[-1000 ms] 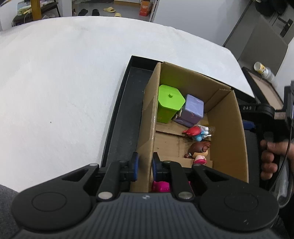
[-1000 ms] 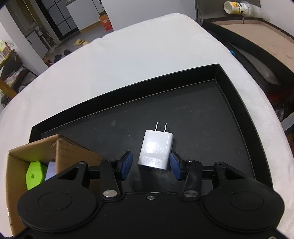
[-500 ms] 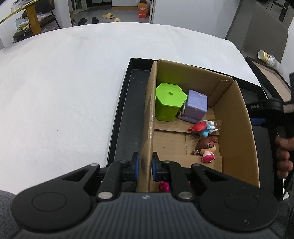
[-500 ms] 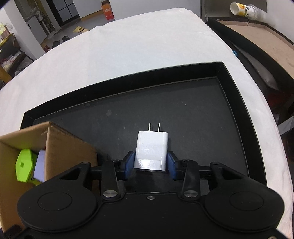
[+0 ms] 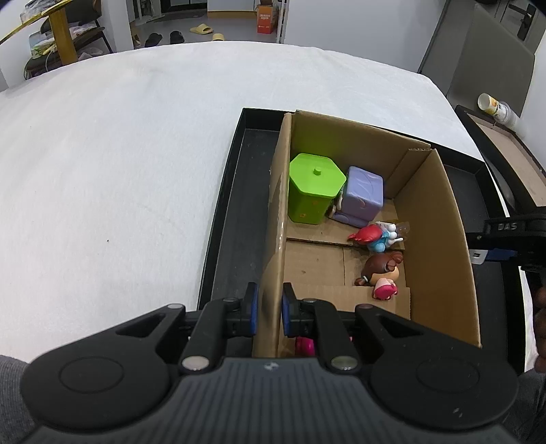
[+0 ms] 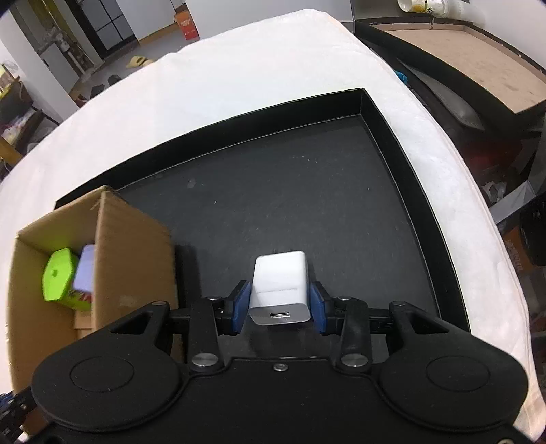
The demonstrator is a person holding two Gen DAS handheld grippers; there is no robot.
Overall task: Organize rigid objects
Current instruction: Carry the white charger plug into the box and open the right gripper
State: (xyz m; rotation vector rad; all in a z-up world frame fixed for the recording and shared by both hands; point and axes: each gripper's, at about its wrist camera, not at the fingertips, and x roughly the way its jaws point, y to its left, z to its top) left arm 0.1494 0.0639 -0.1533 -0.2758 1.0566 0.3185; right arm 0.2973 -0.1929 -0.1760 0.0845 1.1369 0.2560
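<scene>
A cardboard box (image 5: 440, 239) stands in a black tray (image 5: 232, 218). My left gripper (image 5: 268, 309) is shut on the box's left wall near its front corner. Inside the box are a green lidded container (image 5: 312, 191), a purple cube (image 5: 361, 194), a red-and-blue figurine (image 5: 373, 235) and a brown-haired figurine (image 5: 380, 273). My right gripper (image 6: 279, 302) is shut on a white USB charger (image 6: 280, 283) and holds it lifted above the tray floor (image 6: 307, 205), right of the box (image 6: 133, 246).
The tray lies on a white cloth-covered table (image 5: 119, 153). A second tray with a brown board (image 6: 477, 68) sits off to the right, with a cup (image 6: 423, 7) lying behind it. A pink object (image 5: 303, 345) shows under the left gripper.
My right gripper closed on the white charger and lifted it off the tray floor, tilting it so its USB end faces the camera. My left gripper kept its hold on the box wall.
</scene>
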